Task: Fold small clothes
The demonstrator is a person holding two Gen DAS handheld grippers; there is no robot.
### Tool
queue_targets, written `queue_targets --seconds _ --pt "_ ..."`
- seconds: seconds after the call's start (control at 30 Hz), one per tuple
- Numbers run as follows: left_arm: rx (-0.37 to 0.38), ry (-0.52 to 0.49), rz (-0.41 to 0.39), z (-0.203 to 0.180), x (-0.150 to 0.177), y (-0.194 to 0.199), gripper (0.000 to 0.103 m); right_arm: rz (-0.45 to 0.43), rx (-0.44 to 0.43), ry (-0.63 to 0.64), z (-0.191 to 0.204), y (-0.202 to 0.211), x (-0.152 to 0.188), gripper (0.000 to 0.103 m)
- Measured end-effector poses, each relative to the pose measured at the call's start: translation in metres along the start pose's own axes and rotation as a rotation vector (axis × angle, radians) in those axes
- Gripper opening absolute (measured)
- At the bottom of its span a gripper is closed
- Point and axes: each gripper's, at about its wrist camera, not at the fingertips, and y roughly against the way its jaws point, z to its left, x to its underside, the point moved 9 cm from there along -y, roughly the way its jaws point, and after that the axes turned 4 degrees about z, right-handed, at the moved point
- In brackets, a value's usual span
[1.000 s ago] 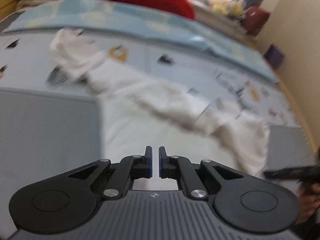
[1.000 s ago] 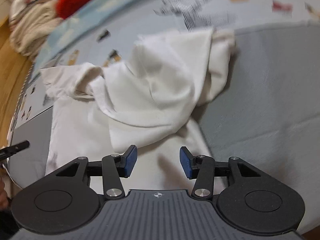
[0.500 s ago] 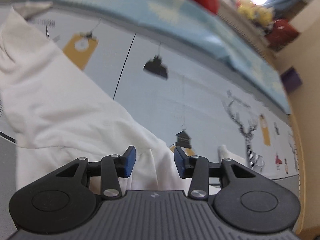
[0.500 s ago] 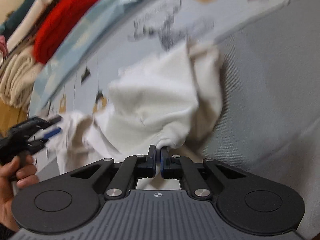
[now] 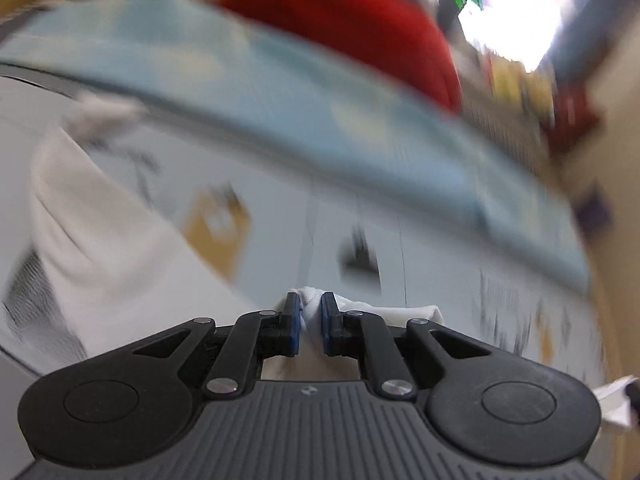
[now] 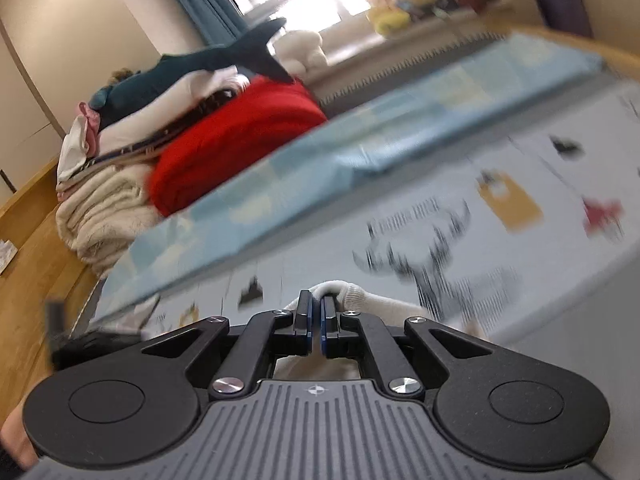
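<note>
I had a white garment (image 5: 310, 300) bunched between the closing jaws of my left gripper (image 5: 308, 322) and pinched in my right gripper (image 6: 317, 322), its loose length trailing ahead-left of the left gripper over the printed bed cover (image 5: 280, 216).

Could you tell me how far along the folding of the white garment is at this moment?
Done: both tongs have picked up cloth. The right tongs are shut on a bunched edge of the white garment. In hand: the left tongs are closing, with another fold of it between them, above the patterned sheet. Left: no neat fold shows yet, so the whole folding remains.
</note>
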Motion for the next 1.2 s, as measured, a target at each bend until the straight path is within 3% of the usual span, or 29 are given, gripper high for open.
queue_targets --seconds 0.1,0.13,0.2,0.27,0.4,0.47,0.53,0.63,0.77,0.83,0.93,0.97,1.0,1.03,1.07,1.13,1.2 --pt "0.067 0.156 -0.204 0.032 -0.030 0.012 0.014 -0.013 0.008 0.003 0.015 -0.062 -0.053 0.003" --pt "0.064 0.181 -0.230 0.040 -0.033 0.012 0.024 0.008 0.021 0.021 0.018 -0.085 -0.065 0.004" --pt "0.034 0.183 -0.181 0.044 -0.031 0.008 0.035 0.048 0.118 0.047 0.015 -0.125 -0.078 0.008" --pt "0.027 0.161 -0.160 0.043 -0.027 0.010 0.035 0.078 0.177 0.029 0.007 -0.134 -0.074 0.013" --pt "0.005 0.136 -0.101 0.036 -0.015 0.010 0.035 0.065 0.234 -0.041 -0.028 -0.092 -0.035 0.032" --pt "0.013 0.140 -0.076 0.029 -0.007 0.014 0.035 0.081 0.376 -0.115 -0.065 -0.069 -0.009 0.035" --pt "0.017 0.103 -0.061 0.015 -0.002 0.020 0.035 0.095 0.523 -0.312 -0.110 -0.041 0.024 0.038" --pt "0.028 0.038 -0.060 -0.006 0.007 0.042 0.035 0.121 0.545 -0.562 -0.143 -0.017 0.068 0.038" --pt "0.006 -0.007 -0.049 -0.027 0.029 0.082 0.035 0.231 0.511 -0.641 -0.151 -0.033 0.103 0.042" --pt "0.019 -0.023 -0.053 -0.035 0.041 0.094 0.036 0.255 0.496 -0.614 -0.146 -0.046 0.106 0.043" --pt "0.004 -0.079 -0.124 -0.038 0.058 0.098 0.037 0.280 0.479 -0.567 -0.144 -0.065 0.105 0.041" --pt "-0.029 -0.110 -0.117 -0.037 0.064 0.090 0.037 0.286 0.475 -0.545 -0.143 -0.070 0.104 0.032" --pt "-0.074 -0.131 -0.070 -0.035 0.069 0.079 0.036 0.282 0.463 -0.520 -0.143 -0.073 0.099 0.012" --pt "-0.074 -0.130 -0.052 -0.034 0.070 0.071 0.036 0.265 0.457 -0.497 -0.144 -0.072 0.091 0.009" --pt "-0.066 -0.120 -0.054 -0.034 0.068 0.066 0.036 0.222 0.453 -0.453 -0.145 -0.065 0.077 0.009" --pt "-0.083 -0.122 -0.067 -0.033 0.060 0.062 0.036 0.041 0.438 -0.265 -0.129 -0.045 0.033 0.007" --pt "-0.087 -0.137 -0.075 -0.033 0.057 0.060 0.036 -0.187 0.461 0.027 -0.092 -0.017 -0.011 0.007"
